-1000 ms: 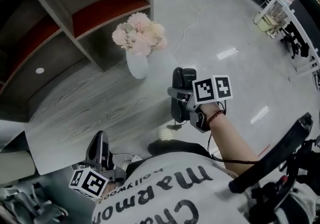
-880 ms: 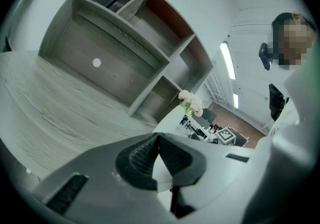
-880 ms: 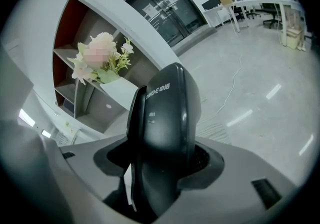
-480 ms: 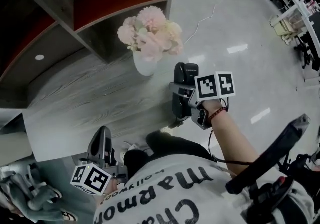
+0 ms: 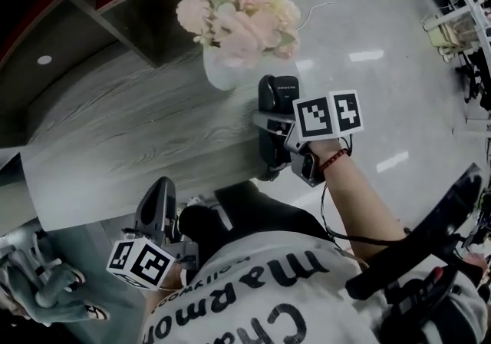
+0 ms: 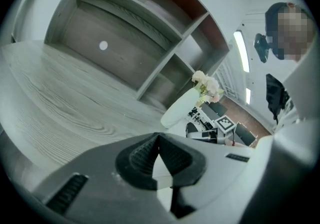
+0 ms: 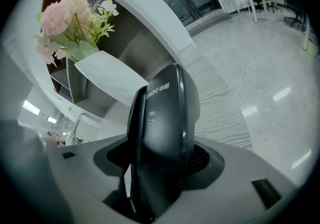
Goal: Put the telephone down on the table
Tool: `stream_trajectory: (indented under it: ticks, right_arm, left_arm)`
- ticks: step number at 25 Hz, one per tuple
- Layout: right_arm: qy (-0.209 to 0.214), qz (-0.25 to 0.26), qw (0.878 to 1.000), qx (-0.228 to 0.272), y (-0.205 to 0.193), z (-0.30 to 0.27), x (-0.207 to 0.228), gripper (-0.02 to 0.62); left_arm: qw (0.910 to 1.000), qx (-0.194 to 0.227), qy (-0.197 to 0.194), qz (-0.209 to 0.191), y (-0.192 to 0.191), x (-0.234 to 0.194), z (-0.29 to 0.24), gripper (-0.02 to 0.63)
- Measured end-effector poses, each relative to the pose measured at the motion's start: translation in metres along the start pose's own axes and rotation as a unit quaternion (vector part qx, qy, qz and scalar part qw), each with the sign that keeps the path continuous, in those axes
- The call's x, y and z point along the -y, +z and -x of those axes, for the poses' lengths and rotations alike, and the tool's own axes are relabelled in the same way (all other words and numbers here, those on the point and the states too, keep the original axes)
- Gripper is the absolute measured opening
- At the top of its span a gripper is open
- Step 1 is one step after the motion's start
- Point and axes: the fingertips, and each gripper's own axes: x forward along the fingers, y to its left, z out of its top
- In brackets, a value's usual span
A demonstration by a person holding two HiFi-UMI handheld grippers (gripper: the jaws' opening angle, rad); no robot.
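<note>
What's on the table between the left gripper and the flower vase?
Nothing: bare tabletop from left gripper to flower vase, seen in the left gripper view.

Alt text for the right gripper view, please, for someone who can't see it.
The right hand-held gripper clamps a black telephone upright between its jaws. Behind it are a white vase of pink flowers, a grey wood-grain table and a glossy floor.

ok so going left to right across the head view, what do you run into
left gripper → white vase of pink flowers → telephone; the right gripper clamps the telephone and overlaps it, so it gets no place of its own
</note>
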Motion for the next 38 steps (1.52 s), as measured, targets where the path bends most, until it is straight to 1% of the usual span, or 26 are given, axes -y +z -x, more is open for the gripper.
stream_trajectory:
  ticks: [5,7,12,15,18,21,26,31,38]
  right_arm:
    - [0.001,0.025,1.000,-0.008,-0.002,-0.007,-0.008,0.281]
    - [-0.004,0.049,0.999,-0.013,-0.002,-0.010,-0.011,0.281]
    - [-0.026,0.110,0.993,-0.040,-0.008,-0.017,-0.015,0.281]
    - [-0.030,0.125,0.991,-0.047,-0.009,-0.021,-0.017,0.281]
    - [-0.036,0.141,0.987,-0.061,-0.013,-0.025,-0.020,0.281]
    - [-0.042,0.165,0.982,-0.077,-0.017,-0.026,-0.023,0.281]
    - [-0.051,0.195,0.975,-0.093,-0.020,-0.032,-0.027,0.281]
    - [-0.068,0.240,0.962,-0.113,-0.023,-0.037,-0.030,0.281]
    - [-0.082,0.278,0.948,-0.130,-0.028,-0.043,-0.034,0.281]
  left_arm:
    - [0.9998,0.010,0.012,0.011,-0.009,-0.004,-0.001,0.009]
    - [0.9997,0.012,0.018,0.012,-0.013,-0.005,-0.001,0.009]
    - [0.9992,0.007,0.017,0.034,-0.031,-0.005,-0.001,0.009]
    - [0.9990,0.004,0.017,0.042,-0.038,-0.007,-0.004,0.009]
    - [0.9985,0.008,0.022,0.049,-0.037,-0.011,-0.005,0.009]
    - [0.9988,0.013,0.020,0.044,-0.032,-0.010,-0.008,0.009]
    - [0.9984,0.016,0.017,0.051,-0.033,-0.008,-0.016,0.009]
    - [0.9990,0.019,0.010,0.040,-0.023,-0.005,-0.026,0.009]
    - [0.9988,0.032,0.000,0.036,-0.015,-0.001,-0.033,0.009]
